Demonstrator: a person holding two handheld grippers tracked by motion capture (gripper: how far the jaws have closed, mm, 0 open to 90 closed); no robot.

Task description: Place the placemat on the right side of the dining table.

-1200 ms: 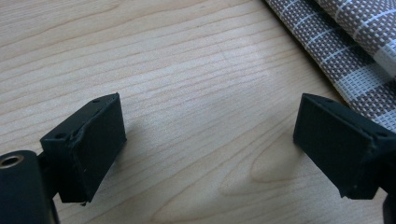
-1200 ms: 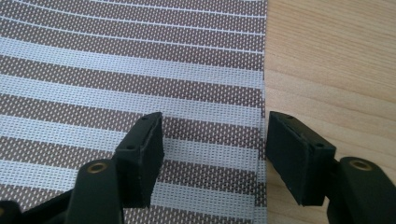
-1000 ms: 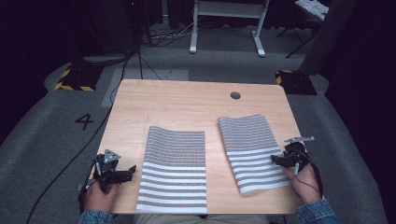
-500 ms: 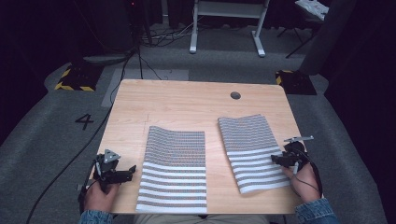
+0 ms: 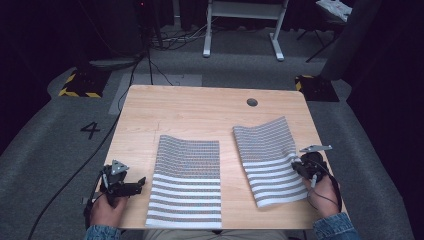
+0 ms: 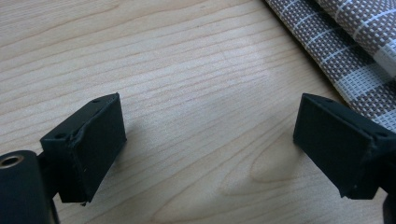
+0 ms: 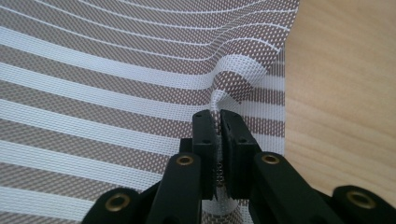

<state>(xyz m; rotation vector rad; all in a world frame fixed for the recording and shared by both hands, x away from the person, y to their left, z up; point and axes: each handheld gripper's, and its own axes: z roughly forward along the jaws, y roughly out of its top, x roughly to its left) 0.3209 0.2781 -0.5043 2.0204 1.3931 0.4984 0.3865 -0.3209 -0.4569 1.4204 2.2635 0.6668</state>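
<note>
Two woven mats, brown with white stripes, lie on the wooden table (image 5: 200, 110). Over the right edge of the right mat (image 5: 270, 157) is my right gripper (image 5: 300, 169). Its jaws have just been closing. In the right gripper view the right gripper (image 7: 218, 119) is shut on a raised fold of this mat (image 7: 116, 70), which puckers in front of the tips. My left gripper (image 5: 140, 184) rests open over bare wood just left of the left mat (image 5: 186, 185). In the left gripper view the left gripper (image 6: 210, 140) has nothing between its fingers, and the mat's edge (image 6: 355, 42) lies at the upper right.
A round cable hole (image 5: 252, 102) sits near the table's far right. Behind the table stand a white frame's legs (image 5: 242, 30), with cables on the grey floor. A painted "4" (image 5: 90, 130) and hazard-striped tape (image 5: 80, 85) mark the floor at left.
In the high view both hands stay where they were and the two mats lie as before.
</note>
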